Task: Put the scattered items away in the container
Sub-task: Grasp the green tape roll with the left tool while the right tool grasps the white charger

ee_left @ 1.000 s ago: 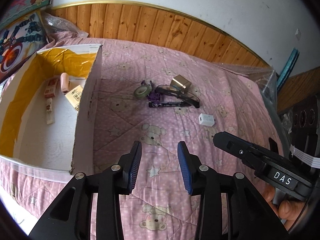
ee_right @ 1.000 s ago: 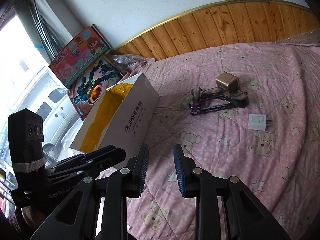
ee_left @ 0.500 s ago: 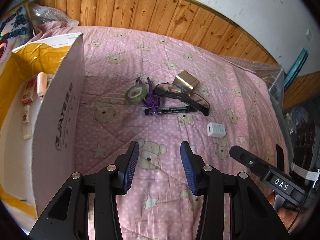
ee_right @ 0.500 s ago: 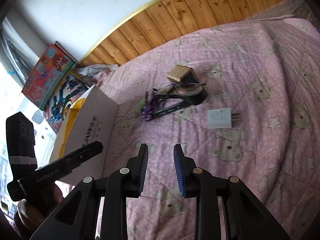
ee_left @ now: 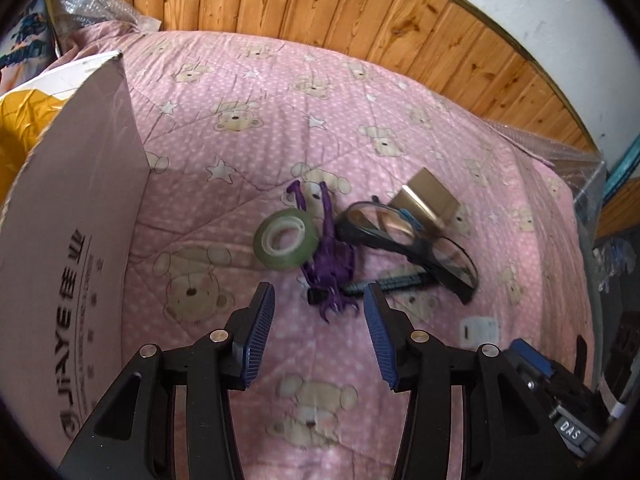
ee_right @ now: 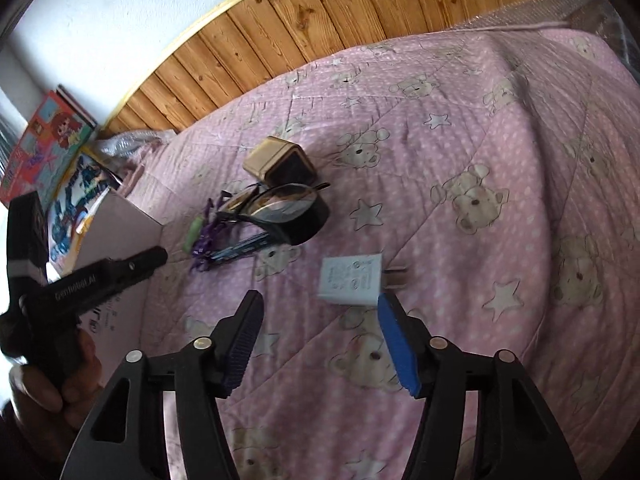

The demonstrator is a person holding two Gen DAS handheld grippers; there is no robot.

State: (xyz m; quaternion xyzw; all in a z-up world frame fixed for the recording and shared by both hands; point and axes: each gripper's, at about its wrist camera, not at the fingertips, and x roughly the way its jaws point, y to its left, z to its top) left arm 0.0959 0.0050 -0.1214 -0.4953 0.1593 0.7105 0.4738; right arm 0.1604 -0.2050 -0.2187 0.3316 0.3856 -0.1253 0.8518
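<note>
I had both grippers spread and empty, closing on the clutter. The right gripper [ee_right: 318,322] sat just short of the charger [ee_right: 349,279], which lay ahead between its jaws, nearer the right one; the next move, I judged, was to advance and pinch it. The left gripper [ee_left: 319,312] faced the purple toy [ee_left: 330,258], with the tape [ee_left: 285,237] ahead-left and the glasses [ee_left: 408,242] ahead-right. The box [ee_left: 76,216] stood left of those jaws, its inside mostly cut off.

Each camera looks forward and down along its own fingers, low over the bed [ee_left: 248,128]. Both share the glasses [ee_left: 408,240] [ee_right: 280,208] cluster ahead.
</note>
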